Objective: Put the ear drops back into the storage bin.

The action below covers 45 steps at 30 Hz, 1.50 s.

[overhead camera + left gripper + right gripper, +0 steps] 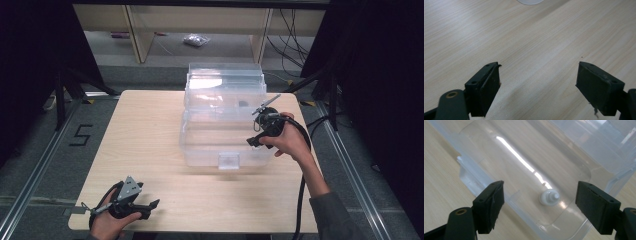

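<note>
High view. Light wooden desk (150,150), rectangular. Clear plastic storage box (225,125) with its hinged lid standing open at the far side, set at the desk's middle toward the far edge; long axis runs left to right. Right gripper (256,141), black, held in the person's right hand (290,142) at the box's right rim, pointing leftward and down into it. Left gripper (152,204), black with a grey three-cornered plate, rests low at the near left corner of the desk, well apart from the box, pointing right.

Left gripper view. Jaws spread wide, nothing between them; bare desk grain beneath. A pale rounded edge (530,1) shows at the top, too cropped to identify.

Right gripper view. Jaws spread wide, holding nothing. Small white round knob-like part (549,197) lies on the box floor, between and beyond the jaws, slightly right of centre; its stub points right and a little upward in this view. Judgement: the right gripper is much the nearer, and the part lies straight ahead and below it.
</note>
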Each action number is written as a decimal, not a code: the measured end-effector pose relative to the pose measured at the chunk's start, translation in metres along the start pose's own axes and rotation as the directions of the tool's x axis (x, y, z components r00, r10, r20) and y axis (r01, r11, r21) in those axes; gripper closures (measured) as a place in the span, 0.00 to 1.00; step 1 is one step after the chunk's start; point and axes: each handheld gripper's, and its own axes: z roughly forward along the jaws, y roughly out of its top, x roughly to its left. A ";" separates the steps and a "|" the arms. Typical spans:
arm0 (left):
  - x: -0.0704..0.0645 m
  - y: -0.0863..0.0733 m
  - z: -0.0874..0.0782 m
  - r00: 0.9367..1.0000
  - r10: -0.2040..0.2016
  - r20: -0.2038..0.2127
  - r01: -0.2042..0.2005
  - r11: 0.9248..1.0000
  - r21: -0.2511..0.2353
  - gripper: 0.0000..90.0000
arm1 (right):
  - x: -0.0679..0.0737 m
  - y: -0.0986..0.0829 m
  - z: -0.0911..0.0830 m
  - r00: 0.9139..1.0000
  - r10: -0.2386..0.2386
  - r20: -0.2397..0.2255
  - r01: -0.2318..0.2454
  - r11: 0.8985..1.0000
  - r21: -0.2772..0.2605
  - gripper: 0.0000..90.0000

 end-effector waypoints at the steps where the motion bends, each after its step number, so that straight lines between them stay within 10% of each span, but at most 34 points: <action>1: 0.000 0.000 0.000 1.000 0.001 0.000 -0.001 1.000 0.000 0.21 | 0.000 -0.001 0.000 1.000 -0.023 0.008 0.023 1.000 -0.014 0.27; 45: 0.000 0.000 0.000 1.000 -0.001 -0.002 0.001 1.000 -0.003 0.21 | 0.051 -0.031 0.001 0.992 -0.103 -0.075 0.093 0.988 -0.126 0.26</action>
